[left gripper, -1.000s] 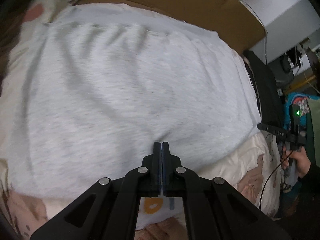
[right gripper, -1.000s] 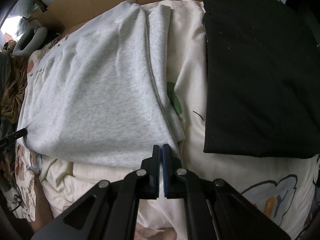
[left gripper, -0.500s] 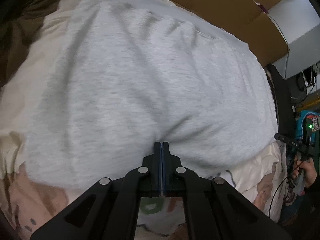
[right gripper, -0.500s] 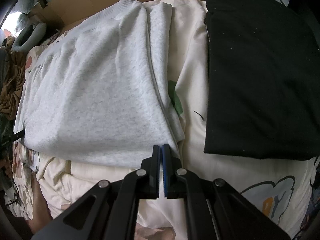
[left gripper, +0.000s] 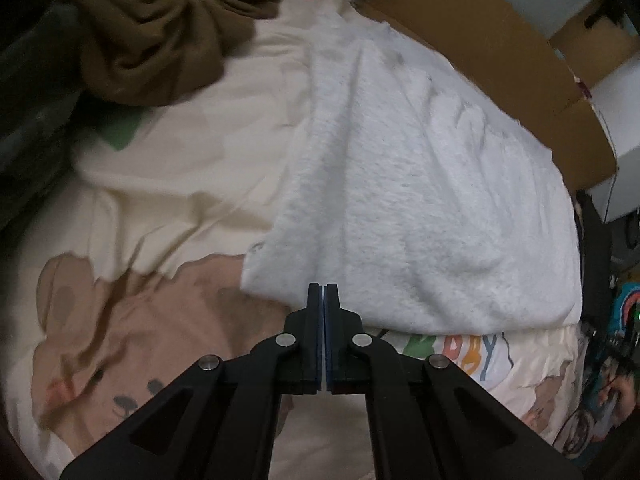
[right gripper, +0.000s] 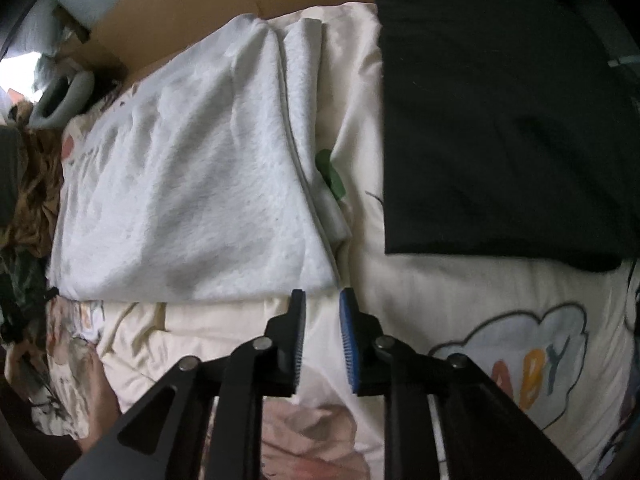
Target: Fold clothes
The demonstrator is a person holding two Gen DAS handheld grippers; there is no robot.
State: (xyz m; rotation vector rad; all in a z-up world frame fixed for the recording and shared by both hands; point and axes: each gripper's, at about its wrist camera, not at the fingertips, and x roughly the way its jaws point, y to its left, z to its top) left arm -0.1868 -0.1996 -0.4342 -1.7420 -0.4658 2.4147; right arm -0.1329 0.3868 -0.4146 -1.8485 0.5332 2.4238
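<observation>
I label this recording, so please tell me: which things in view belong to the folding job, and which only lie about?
Job:
- grey sweatshirt
- left gripper, shut
- right gripper, open

Lying about:
- folded black garment
- brown clothes heap
- printed bedcover
- cardboard

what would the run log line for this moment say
task: fold clothes | left hand-held gripper: shut at near edge of grey sweatshirt | right hand-held gripper: open, off the fabric | black garment: folded beside it

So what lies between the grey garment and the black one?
Right wrist view: only bare cream bedsheet between grey garment and black garment.
</observation>
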